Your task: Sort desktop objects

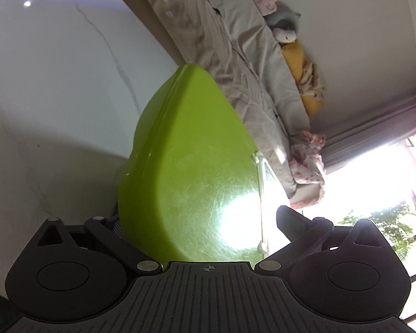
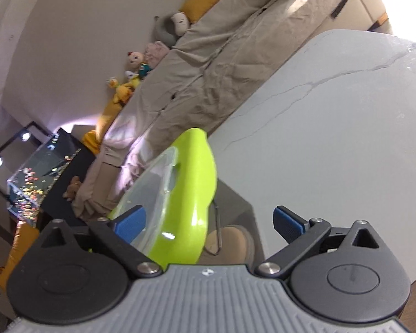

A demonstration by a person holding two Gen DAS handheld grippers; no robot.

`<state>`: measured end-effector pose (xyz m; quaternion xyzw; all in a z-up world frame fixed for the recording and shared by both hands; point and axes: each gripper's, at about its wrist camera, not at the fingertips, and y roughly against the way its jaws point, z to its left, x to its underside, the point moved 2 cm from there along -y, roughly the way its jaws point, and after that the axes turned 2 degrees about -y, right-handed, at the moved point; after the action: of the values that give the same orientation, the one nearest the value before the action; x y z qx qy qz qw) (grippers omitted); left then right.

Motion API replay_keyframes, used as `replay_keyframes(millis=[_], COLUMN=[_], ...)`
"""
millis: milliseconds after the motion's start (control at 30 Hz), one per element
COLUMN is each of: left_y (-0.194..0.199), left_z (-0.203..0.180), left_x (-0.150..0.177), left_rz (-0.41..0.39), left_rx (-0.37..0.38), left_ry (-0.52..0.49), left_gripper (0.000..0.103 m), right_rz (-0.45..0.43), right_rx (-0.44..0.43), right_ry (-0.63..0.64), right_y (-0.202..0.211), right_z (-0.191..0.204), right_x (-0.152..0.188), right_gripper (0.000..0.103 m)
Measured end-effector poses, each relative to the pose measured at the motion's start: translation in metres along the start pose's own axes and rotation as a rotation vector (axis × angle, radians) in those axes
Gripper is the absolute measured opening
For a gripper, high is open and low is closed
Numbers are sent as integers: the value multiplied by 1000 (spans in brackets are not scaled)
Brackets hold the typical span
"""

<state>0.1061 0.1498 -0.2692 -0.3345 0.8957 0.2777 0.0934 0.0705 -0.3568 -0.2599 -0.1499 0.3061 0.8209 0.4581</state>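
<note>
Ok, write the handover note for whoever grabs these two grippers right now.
Left gripper: jaws spread around the lime-green container, which fills the gap between them; whether the pads actually press on it cannot be told.
Right gripper: open, holding nothing, blue pads either side of the container's near end.
The container is tilted, its clear lid facing the sofa, over the edge of the white marble table.
Done: nothing visibly sorted; no other desktop objects in either view.
Left: set the container down flat, then find and sort the items.
</note>
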Motion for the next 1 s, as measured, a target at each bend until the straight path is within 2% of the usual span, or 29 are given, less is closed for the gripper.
replay_keyframes(millis=[100,200,267,367,400,433,500,600,700,767,900,1000], left_y=[-3,-3,-4,-9,-12,-14,-18,-18,-16,-14,-10,-6], left_z=[2,11,16,21,25,28,40,63,78,79,69,68], left_x=[-5,-8,-9,-16,-19,-21,-24,-23,-16,-12,-6,-2], left_rz=[19,36,49,91,117,138,174,200,197,201,199,193], left_rx=[17,97,142,179,198,220,304,461,555,590,581,585], left_ry=[15,84,97,74,80,92,130,250,348,336,220,183], left_gripper=[103,103,103,103,103,103,103,103,103,103,103,103], right_rz=[-3,2,22,79,90,102,122,128,124,105,85,94], right_rx=[-14,85,130,96,76,47,11,-6,-28,-25,-18,-25], right_ry=[40,147,208,193,175,153,83,45,40,55,74,56], right_y=[1,-14,-27,-45,-48,-49,-48,-43,-35,-27,-21,-22], right_z=[8,20,27,34,35,36,34,30,29,31,32,26], right_x=[-6,-17,-18,-13,-10,-8,-7,-6,-2,3,9,9], right_gripper=[88,88,88,87,84,73,65,61,58,58,59,60])
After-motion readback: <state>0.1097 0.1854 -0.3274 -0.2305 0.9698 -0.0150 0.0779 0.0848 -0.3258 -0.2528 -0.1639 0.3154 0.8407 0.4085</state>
